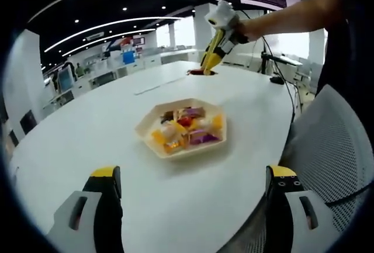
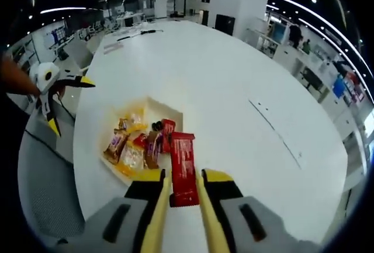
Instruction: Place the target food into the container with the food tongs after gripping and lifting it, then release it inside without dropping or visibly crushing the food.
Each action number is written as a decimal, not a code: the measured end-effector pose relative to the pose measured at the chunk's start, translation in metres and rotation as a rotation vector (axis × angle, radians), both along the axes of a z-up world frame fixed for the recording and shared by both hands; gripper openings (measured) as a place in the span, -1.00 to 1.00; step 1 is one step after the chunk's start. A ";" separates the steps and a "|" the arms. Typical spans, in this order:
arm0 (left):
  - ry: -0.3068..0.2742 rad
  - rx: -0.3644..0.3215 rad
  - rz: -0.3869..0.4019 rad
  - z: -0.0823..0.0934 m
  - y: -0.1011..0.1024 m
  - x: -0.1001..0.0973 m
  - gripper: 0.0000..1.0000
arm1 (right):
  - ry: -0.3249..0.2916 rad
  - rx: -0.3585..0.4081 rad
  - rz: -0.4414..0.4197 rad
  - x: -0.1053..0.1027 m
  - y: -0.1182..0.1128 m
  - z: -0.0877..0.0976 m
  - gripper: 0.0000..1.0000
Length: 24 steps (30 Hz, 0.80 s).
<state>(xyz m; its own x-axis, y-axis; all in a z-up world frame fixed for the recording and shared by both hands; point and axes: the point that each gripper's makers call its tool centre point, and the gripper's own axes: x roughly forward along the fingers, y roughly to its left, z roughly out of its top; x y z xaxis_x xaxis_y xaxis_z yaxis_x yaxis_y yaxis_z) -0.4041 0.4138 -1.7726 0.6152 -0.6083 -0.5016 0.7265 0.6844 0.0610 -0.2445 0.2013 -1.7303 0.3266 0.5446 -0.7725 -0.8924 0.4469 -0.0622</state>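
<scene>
Hidden or unclear: in the left gripper view the tip of the right gripper (image 1: pixel 205 69) sits at the far side of the large white oval table (image 1: pixel 117 142), and a small red thing shows at its tip, too small there to identify. The writing on the sweets is too small to read in either view. The lower end of the red rectangular wrapped snack bar (image 2: pixel 183 168) is covered by the jaws.

Tray: a cream hexagonal shallow tray (image 1: pixel 146 127) lies on the table, holding assorted wrapped sweets (image 1: pixel 187 127) in yellow, orange, purple, red and brown.

Right tongs: in the right gripper view the right gripper's (image 2: pixel 182 190) yellow-edged grey jaws are narrowed onto the snack bar, one on each long side, the bar standing lengthwise between them. The bar shows just beside the tray's near edge, partly over the sweets; whether it touches them I cannot tell.

Left tongs: the left gripper (image 1: pixel 193 177) has its black, yellow-tipped jaws spread wide with nothing between them, above the table's near edge. Seen from the right gripper view, the left gripper (image 2: pixel 67 104) is beside the table, jaws splayed.

Surroundings: a grey mesh-backed office chair (image 1: pixel 339 148) stands against the table; a person's bare forearm (image 1: pixel 286 16) leads to the right gripper. Behind are rows of desks and ceiling light strips.
</scene>
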 end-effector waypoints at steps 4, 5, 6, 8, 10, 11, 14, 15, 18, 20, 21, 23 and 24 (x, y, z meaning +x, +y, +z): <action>0.001 0.001 0.000 -0.001 0.000 0.000 0.99 | 0.006 0.006 0.017 -0.001 0.016 0.000 -0.53; -0.001 0.004 0.002 -0.001 0.000 0.001 0.99 | 0.006 0.005 0.022 -0.001 0.020 -0.001 -0.53; -0.001 0.003 0.003 -0.001 0.001 0.001 0.99 | 0.005 0.005 0.028 -0.001 0.025 0.000 -0.53; 0.003 0.004 0.005 -0.001 0.000 0.001 0.99 | -0.001 0.009 0.031 -0.001 0.033 0.002 -0.53; 0.006 0.004 0.004 -0.002 0.000 0.000 0.99 | -0.004 0.022 0.037 -0.001 0.041 0.005 -0.53; 0.005 0.002 0.004 -0.001 0.000 0.001 0.99 | -0.005 0.024 0.038 -0.001 0.044 0.005 -0.53; 0.004 0.004 0.007 -0.001 0.000 0.001 0.99 | -0.003 0.028 0.050 -0.002 0.058 0.005 -0.53; -0.005 0.007 0.004 0.000 0.000 0.002 0.99 | -0.003 0.031 0.056 -0.003 0.064 0.005 -0.52; -0.008 0.009 -0.001 0.000 -0.001 0.001 0.99 | -0.005 0.038 0.071 -0.002 0.077 0.006 -0.52; -0.013 0.014 -0.004 0.000 -0.002 0.001 0.99 | -0.007 0.039 0.082 -0.002 0.085 0.006 -0.52; -0.010 0.013 -0.005 0.000 -0.002 0.001 0.99 | -0.004 0.043 0.085 -0.002 0.089 0.007 -0.52; -0.007 0.013 -0.003 -0.001 -0.002 0.001 0.99 | -0.004 0.047 0.098 -0.004 0.097 0.007 -0.52; -0.006 0.008 0.000 0.000 -0.002 0.001 0.99 | -0.006 0.050 0.102 -0.005 0.100 0.007 -0.52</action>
<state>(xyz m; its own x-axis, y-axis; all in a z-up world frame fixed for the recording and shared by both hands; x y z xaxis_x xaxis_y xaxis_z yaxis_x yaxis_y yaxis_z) -0.4031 0.4121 -1.7724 0.6182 -0.6044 -0.5026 0.7261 0.6840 0.0707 -0.2496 0.3017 -1.7237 0.2722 0.6130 -0.7417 -0.9331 0.3565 -0.0478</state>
